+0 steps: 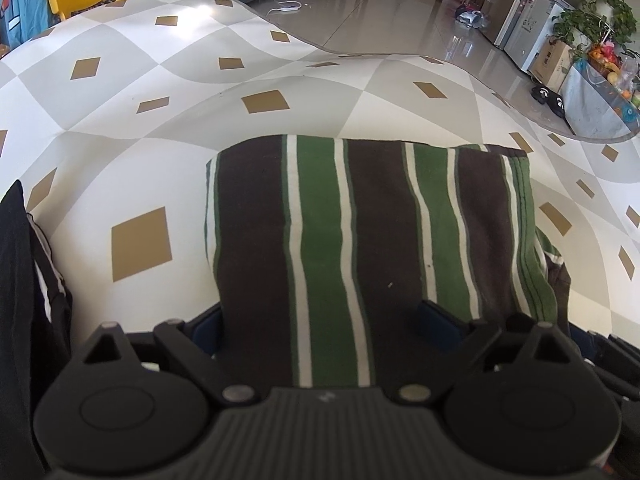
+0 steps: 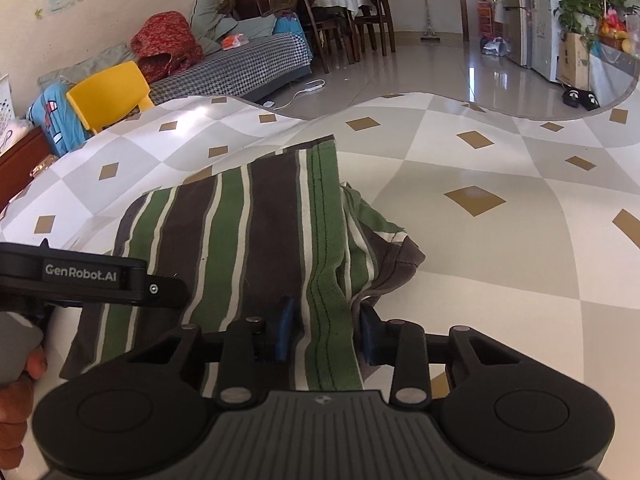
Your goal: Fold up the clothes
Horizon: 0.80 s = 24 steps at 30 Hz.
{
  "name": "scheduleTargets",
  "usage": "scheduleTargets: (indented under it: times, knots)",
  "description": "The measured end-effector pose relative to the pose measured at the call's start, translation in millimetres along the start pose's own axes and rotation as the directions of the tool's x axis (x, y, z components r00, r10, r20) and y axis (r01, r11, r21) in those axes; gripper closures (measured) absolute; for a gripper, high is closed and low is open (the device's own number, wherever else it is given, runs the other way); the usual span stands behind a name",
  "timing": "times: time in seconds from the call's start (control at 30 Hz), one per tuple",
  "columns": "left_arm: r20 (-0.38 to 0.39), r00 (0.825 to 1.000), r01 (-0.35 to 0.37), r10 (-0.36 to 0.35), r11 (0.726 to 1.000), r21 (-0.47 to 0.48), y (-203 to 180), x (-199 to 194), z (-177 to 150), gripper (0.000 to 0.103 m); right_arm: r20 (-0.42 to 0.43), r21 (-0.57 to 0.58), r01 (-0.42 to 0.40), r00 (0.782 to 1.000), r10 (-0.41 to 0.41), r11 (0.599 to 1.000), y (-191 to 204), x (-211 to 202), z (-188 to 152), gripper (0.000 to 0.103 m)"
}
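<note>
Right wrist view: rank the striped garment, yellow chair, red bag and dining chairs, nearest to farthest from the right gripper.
1. Striped garment: between the right gripper's fingers.
2. Yellow chair: far left, past the table edge.
3. Red bag: on the sofa behind the chair.
4. Dining chairs: farthest, top centre.
</note>
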<state>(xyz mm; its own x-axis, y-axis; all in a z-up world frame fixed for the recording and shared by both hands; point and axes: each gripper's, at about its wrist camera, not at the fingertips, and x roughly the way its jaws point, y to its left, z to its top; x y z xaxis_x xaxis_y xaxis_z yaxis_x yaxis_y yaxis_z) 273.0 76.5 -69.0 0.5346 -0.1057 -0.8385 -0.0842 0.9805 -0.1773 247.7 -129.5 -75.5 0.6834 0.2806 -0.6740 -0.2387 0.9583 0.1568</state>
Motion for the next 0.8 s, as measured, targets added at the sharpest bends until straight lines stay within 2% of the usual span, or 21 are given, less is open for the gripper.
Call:
scheduleTargets:
  times: [0.27, 0.5, 0.67, 0.8]
  knots:
    - [-0.015, 1.0, 0.014, -0.013, 0.999, 0.048, -0.9, -19.6, -28.6, 0.01, -0.056, -0.04, -0.007, 0.998, 0.005, 0.999, 9.0, -24.2, -17.2, 0.073]
    - [-0.03, 0.999, 0.044, -0.043, 0.997, 0.061, 9.9, -44.1, -57.5, 0.022, -0.116, 0.004, -0.011, 0.993, 0.012, 1.0, 8.5, -54.4, -38.7, 0.073]
    - [-0.031, 0.997, 0.066, -0.064, 0.995, 0.078, 15.2, -60.9, -81.0, 0.024, -0.155, 0.038, -0.009, 0.988, 0.015, 0.999, 7.7, -75.4, -53.6, 0.067]
    - [-0.018, 0.998, 0.055, -0.053, 0.996, 0.074, 17.3, -67.6, -91.4, 0.022, -0.138, 0.082, 0.037, 0.99, -0.026, 0.996, 2.2, -83.4, -58.6, 0.057]
